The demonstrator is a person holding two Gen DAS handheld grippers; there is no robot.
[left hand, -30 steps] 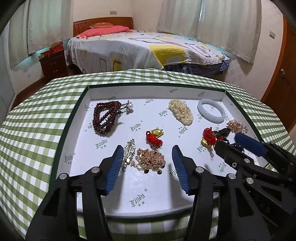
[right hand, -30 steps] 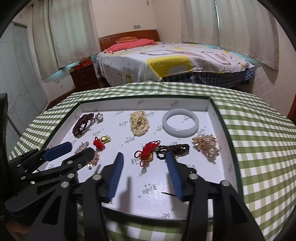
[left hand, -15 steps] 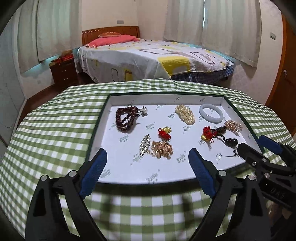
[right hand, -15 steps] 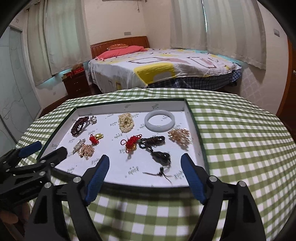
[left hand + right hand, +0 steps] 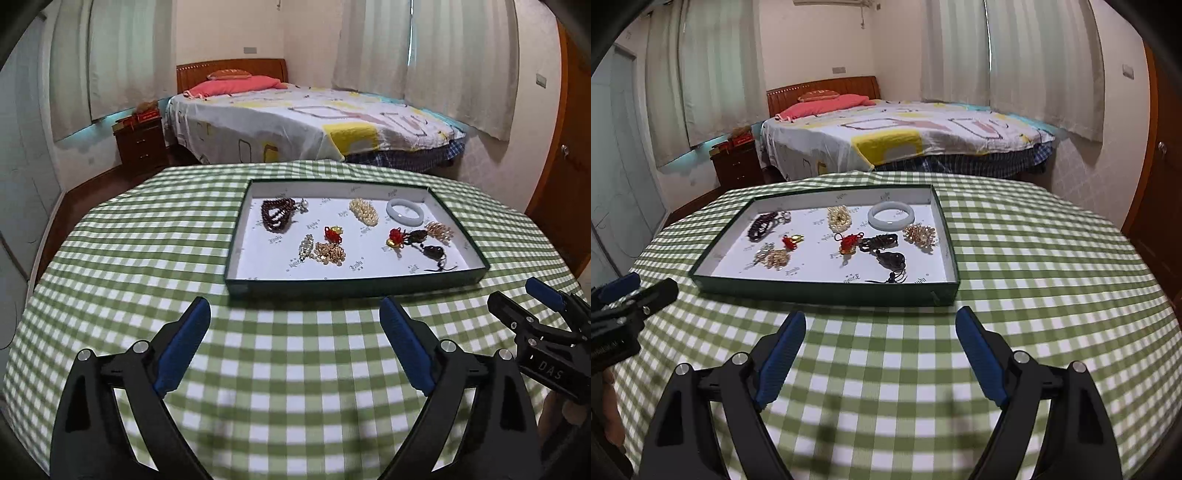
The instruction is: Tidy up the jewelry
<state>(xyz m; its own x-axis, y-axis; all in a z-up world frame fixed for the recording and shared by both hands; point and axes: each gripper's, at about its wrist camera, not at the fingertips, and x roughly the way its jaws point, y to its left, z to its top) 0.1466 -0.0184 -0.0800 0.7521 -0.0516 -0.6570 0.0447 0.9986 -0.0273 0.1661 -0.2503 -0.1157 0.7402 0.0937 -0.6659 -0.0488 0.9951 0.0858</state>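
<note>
A dark green tray [image 5: 354, 285] with a white lining sits on the checked table; it also shows in the right wrist view [image 5: 827, 288]. In it lie a dark red bead bracelet [image 5: 277, 218], a pearl piece [image 5: 364, 211], a white bangle [image 5: 405, 211], a gold chain pile [image 5: 329, 252], red knot charms [image 5: 396, 237] and a dark cord pendant [image 5: 891, 259]. My left gripper [image 5: 294, 325] is open and empty, above the cloth in front of the tray. My right gripper [image 5: 880, 332] is open and empty, also in front of the tray.
The round table has a green and white checked cloth [image 5: 295, 369]. A bed [image 5: 306, 122] stands behind it, with a wooden nightstand [image 5: 140, 146] to its left. A wooden door [image 5: 565, 177] is at the right. Curtains hang on the far walls.
Both grippers have pulled back from over the tray toward me and opened wider. The dark cord pendant now lies in the tray's near right part.
</note>
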